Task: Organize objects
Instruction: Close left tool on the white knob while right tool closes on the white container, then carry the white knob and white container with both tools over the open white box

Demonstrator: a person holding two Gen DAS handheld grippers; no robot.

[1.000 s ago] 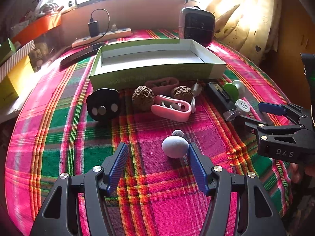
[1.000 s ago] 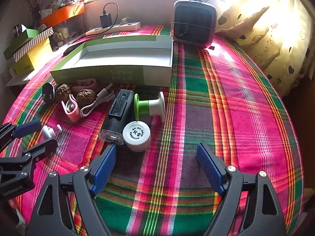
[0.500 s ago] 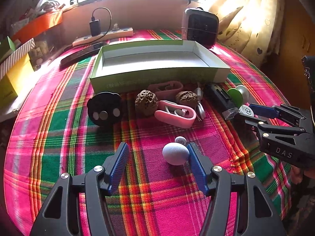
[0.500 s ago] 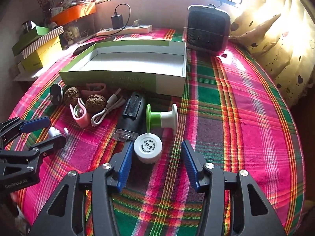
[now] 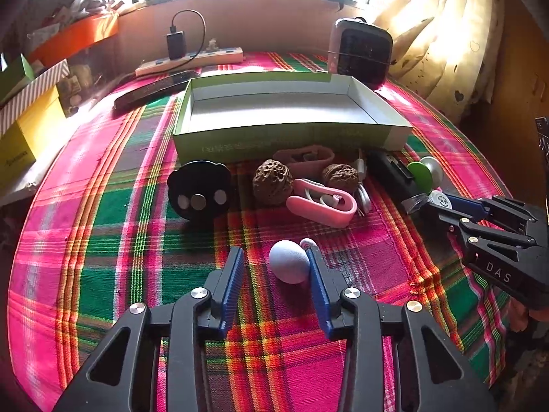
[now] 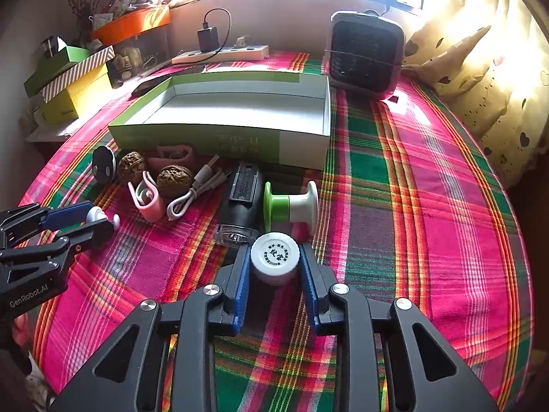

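A pale blue egg-shaped thing (image 5: pixel 287 267) lies on the plaid cloth between the fingers of my left gripper (image 5: pixel 273 254). The jaws are closing: the right pad touches the egg and the left pad (image 5: pixel 233 278) stands apart from it. My right gripper (image 6: pixel 273 252) is closing on a white round jar (image 6: pixel 274 274) with a printed cap, and both pads touch its sides. Beyond both lies an open green and white box (image 5: pixel 291 137) with nothing in it. The right gripper (image 5: pixel 446 207) also shows at the right edge of the left wrist view.
Between grippers and box lie a black round disc (image 5: pixel 200 194), two walnuts (image 5: pixel 272 182), a pink clip (image 5: pixel 322 202), a white cable (image 6: pixel 195 192), a black device (image 6: pixel 242 195) and a green and white spool (image 6: pixel 291 204). A small heater (image 6: pixel 365 55), a power strip (image 6: pixel 223 53) and stacked boxes (image 6: pixel 68 79) stand behind.
Both pairs of jaws have narrowed from wide apart: the left pair around the egg, the right pair onto the white jar. Neither hand has shifted much.
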